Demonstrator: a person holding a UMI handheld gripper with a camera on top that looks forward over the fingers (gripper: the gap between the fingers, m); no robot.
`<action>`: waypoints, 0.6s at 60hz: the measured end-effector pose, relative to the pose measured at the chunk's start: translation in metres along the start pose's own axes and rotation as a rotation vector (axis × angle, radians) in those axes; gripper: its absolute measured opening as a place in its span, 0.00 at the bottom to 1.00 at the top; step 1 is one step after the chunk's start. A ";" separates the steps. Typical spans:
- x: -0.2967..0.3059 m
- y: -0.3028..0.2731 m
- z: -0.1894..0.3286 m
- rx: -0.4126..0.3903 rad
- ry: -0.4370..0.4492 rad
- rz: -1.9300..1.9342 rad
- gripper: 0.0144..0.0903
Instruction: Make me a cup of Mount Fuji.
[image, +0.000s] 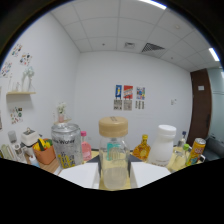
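Note:
A clear glass jar (114, 159) with a tan lid stands upright between my fingers, close to the camera. My gripper (114, 176) shows only as two white fingers (82, 176), one on each side of the jar. Both meet the glass with no gap that I can see. Everything below them is dark, so the jar's base and what it rests on are hidden. Just beyond the left finger stands a silver can (66, 145) marked "Water", with a small pink bottle (86, 146) beside it.
Beyond the right finger stand an amber bottle (142, 147), a white plastic jar (163, 145), a pale yellow bottle (179, 159) and an orange can (196, 150). An orange cup (45, 152) holding utensils sits far left. White walls and a dark door (201, 105) lie behind.

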 end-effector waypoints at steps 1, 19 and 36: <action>0.001 -0.003 -0.004 0.010 -0.002 0.000 0.35; -0.005 0.010 -0.082 0.082 -0.076 0.061 0.35; -0.009 0.196 -0.096 -0.139 -0.089 0.111 0.35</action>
